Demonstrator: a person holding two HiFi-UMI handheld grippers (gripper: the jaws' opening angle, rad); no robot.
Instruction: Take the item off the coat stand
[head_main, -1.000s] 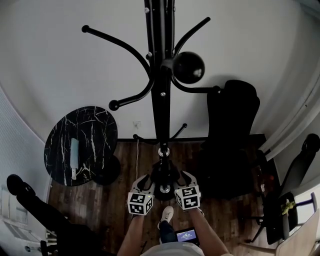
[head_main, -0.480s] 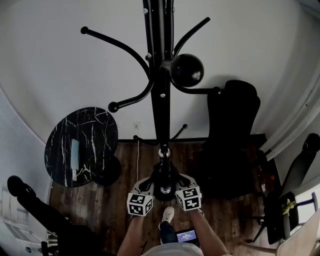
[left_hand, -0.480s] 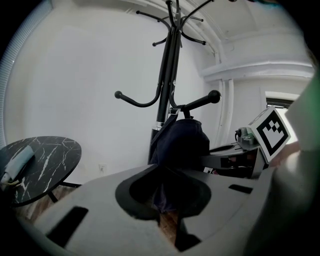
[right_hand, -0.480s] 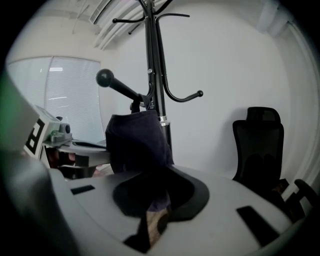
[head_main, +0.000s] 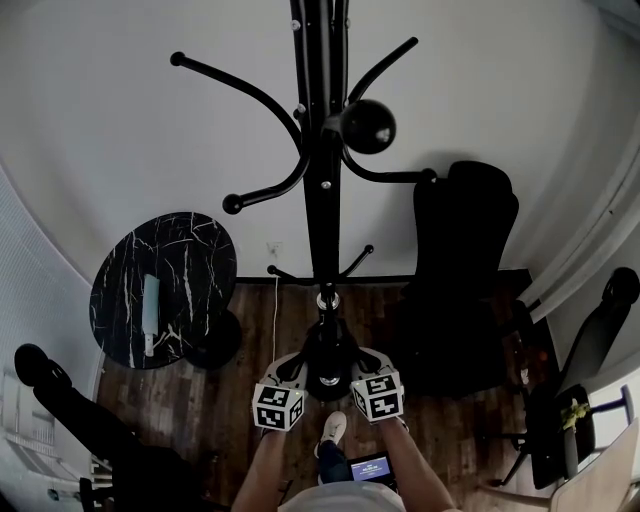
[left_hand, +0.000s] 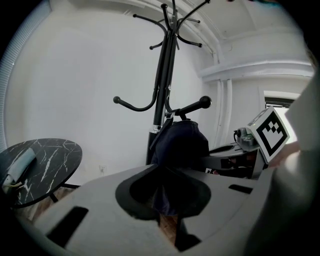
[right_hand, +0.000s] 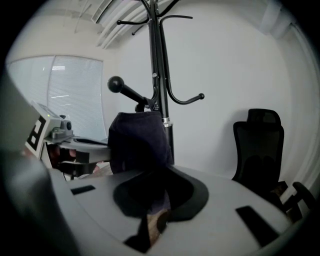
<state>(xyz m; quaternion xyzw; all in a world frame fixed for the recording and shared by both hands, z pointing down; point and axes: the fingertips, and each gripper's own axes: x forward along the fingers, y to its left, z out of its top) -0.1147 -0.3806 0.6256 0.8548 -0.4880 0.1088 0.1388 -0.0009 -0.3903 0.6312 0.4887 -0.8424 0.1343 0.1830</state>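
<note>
Closing right hand-held gripper (right_hand: 153, 219), seemingly on cap (right_hand: 137, 144)

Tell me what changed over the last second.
Both grippers took hold. The left gripper closed its fingers on the dark item hanging low on the stand. The right gripper is closing on it too. Neither gripper shifted noticeably. The item still hangs, and the stand, table and chair stayed put.
</note>
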